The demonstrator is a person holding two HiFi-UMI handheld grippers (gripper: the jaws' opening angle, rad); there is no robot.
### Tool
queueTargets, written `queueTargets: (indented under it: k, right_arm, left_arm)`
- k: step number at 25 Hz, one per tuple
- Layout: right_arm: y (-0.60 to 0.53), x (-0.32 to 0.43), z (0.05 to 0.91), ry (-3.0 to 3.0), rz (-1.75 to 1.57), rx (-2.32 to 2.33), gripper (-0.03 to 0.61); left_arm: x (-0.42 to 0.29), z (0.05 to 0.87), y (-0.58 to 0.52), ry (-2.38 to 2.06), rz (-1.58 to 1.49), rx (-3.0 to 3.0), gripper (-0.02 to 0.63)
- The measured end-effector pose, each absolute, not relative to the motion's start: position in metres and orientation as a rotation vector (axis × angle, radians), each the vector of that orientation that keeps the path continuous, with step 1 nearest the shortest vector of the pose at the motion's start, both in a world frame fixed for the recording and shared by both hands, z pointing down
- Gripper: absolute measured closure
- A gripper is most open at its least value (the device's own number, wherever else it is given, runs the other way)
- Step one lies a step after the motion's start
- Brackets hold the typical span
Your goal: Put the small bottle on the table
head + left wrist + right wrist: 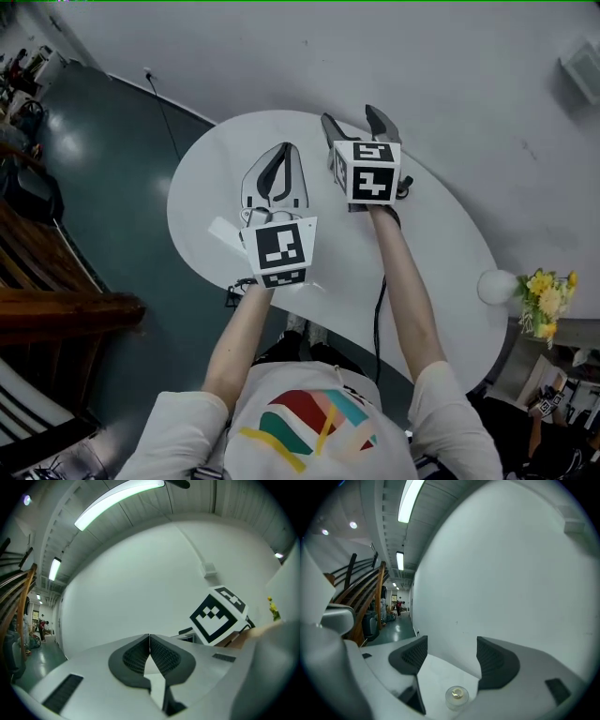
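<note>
Two hand-held grippers over a white oval table (441,234). The left gripper (284,150) was held above the table's left half; in the left gripper view its jaws (149,637) were seen pressed together, with nothing between them. The right gripper (354,122) was held toward the far edge, and in the right gripper view its jaws (452,653) were seen wide apart. The small bottle (456,696), clear and viewed from above, was seen standing upright on the table below the gap between these jaws, touched by neither. A yellowish top was visible at its centre; its contents could not be made out. In the head view the bottle was hidden under the right gripper. A white round object (497,286) was seen at the table's right edge, just beside yellow flowers (546,302).
</note>
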State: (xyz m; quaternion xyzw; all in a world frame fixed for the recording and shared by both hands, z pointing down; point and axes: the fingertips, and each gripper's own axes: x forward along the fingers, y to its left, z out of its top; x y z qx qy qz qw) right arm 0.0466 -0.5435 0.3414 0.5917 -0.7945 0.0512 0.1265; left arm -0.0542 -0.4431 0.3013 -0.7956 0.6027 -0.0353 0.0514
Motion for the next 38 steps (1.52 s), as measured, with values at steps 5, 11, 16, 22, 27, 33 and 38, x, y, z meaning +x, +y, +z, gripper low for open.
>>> queueTargets:
  k: [5, 11, 16, 22, 27, 33, 38]
  right_arm:
    - [-0.486, 0.039, 0.274, -2.381, 0.012, 1.796, 0.378]
    - [-0.401, 0.012, 0.226, -2.460, -0.196, 1.734, 0.452]
    - [-0.346, 0.011, 0.216, -2.496, -0.213, 1.832, 0.540]
    - [-0.303, 0.019, 0.237, -2.474, -0.194, 1.881, 0.566]
    - [-0.283, 0.019, 0.262, -2.483, -0.119, 1.836, 0.568]
    - [-0.266, 0.015, 0.279, -2.459, -0.064, 1.807, 0.568]
    - [-0.265, 0.018, 0.288, -2.474, 0.010, 1.811, 0.568]
  left_arm:
    - [-0.075, 0.265, -0.420, 1.868, -0.027, -2.402, 0.597]
    - [-0.091, 0.229, -0.380, 1.865, 0.043, -2.398, 0.597]
    - [-0.106, 0.229, -0.341, 1.832, 0.076, -2.436, 0.597]
    - [-0.113, 0.264, -0.316, 1.862, -0.066, -2.418, 0.596]
    - [-0.100, 0.267, -0.306, 1.820, -0.072, -2.412, 0.597]
    - [-0.089, 0.259, -0.298, 1.764, -0.041, -2.391, 0.597]
    - [-0.081, 0.267, -0.296, 1.750, -0.060, -2.418, 0.597]
